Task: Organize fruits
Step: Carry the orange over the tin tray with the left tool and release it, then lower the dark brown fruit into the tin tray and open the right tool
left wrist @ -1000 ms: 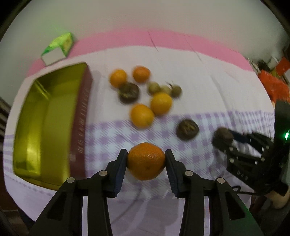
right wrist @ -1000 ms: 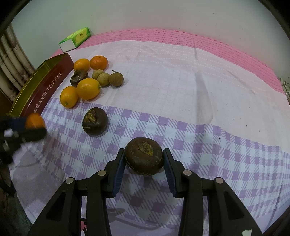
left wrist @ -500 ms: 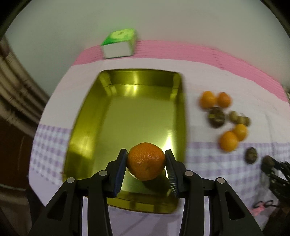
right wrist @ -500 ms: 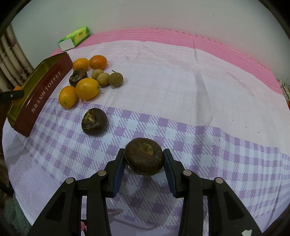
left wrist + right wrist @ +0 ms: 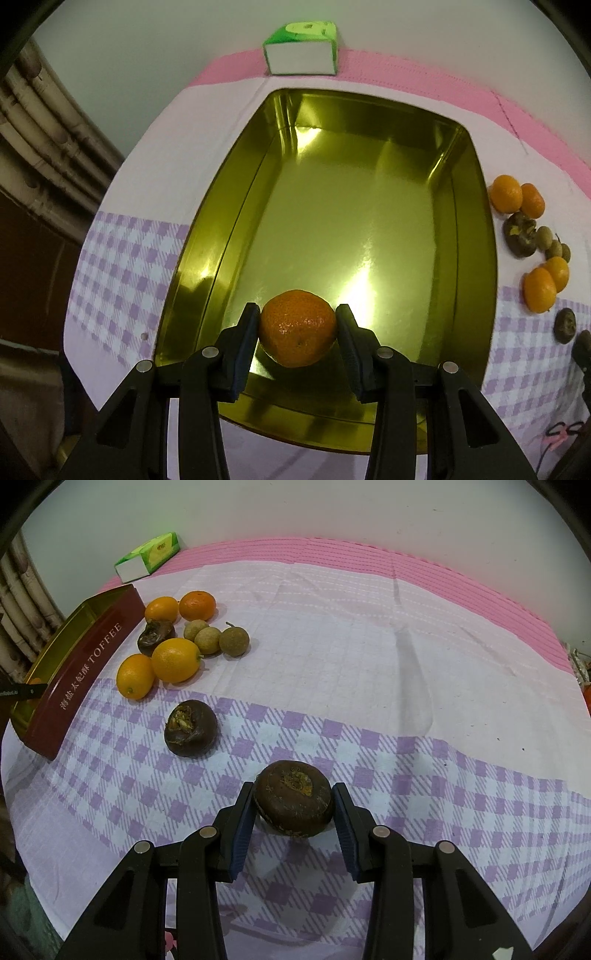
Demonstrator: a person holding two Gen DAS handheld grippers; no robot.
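While clamped on round orange mandarin over gold rectangular tin — poised for release; right gripper gripping dark brown flattened fruit — waiting.

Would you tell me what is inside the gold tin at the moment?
The gold tin shows only bare shiny floor. The left gripper holds a mandarin over its near end, so the floor beneath the fruit and fingers is hidden.

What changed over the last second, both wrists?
The left tongs, shut on the tangerine, swung from above the checked cloth to over the gold tin, near its front end. Nothing was grabbed or released. The right tongs stayed put, gripping the dark brown fruit; the loose fruit didn't move.
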